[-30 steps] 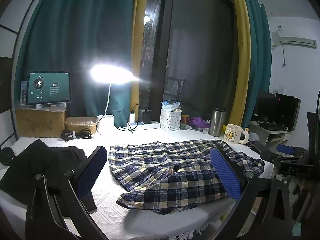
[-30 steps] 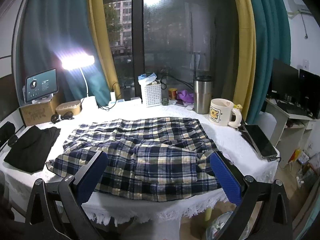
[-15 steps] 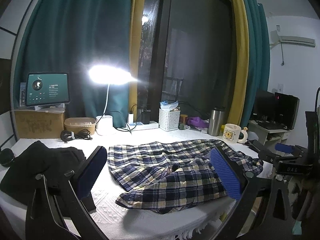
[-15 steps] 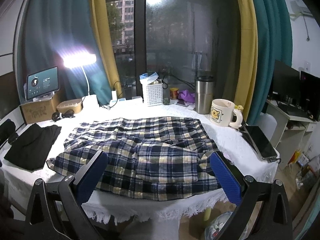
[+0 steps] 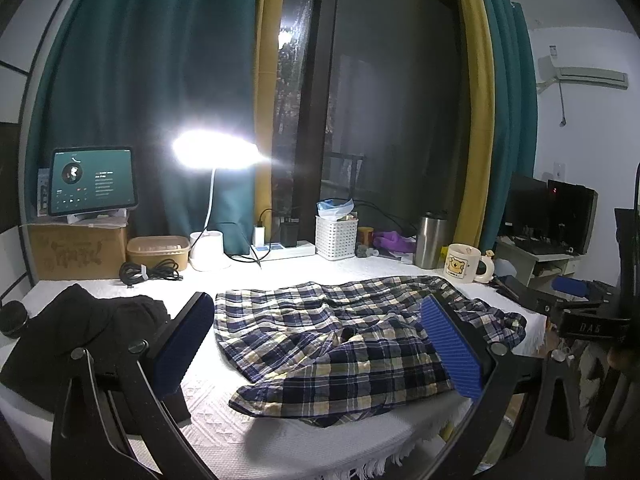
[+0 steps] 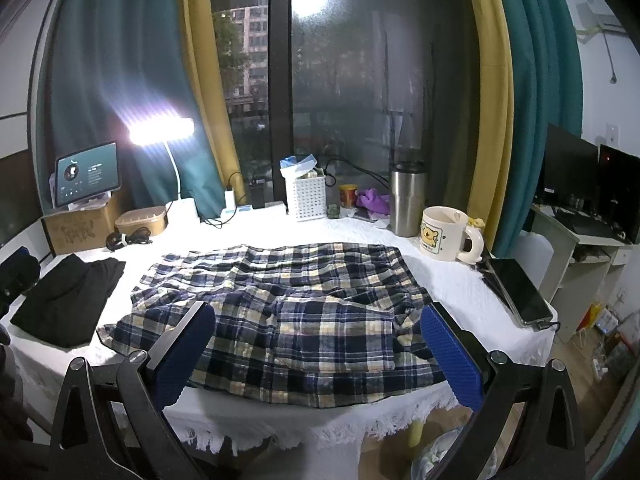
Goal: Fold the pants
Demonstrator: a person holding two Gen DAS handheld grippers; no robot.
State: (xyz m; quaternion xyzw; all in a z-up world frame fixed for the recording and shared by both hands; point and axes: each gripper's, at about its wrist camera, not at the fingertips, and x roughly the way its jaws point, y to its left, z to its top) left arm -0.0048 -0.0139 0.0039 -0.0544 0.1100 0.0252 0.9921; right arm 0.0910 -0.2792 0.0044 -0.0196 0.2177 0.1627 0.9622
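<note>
The plaid pants [image 6: 288, 312] lie rumpled on the tabletop [image 6: 452, 280] ahead of your fingers, the near hem overhanging its edge. Both the left gripper [image 5: 320, 344] and right gripper [image 6: 318, 354] gape wide, holding nothing. Pinch only one bunched layer and the fold may go crooked, or the pants may slide off.

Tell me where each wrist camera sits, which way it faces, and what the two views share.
Left wrist: on the left gripper, off the table's left front, facing the plaid pants and window; own open fingers show, right gripper at the right edge.
Right wrist: on the right gripper, at the front edge, facing straight over the pants; own open fingers show.
Shared: pants, black garment, lamp, tablet, mug.
</note>
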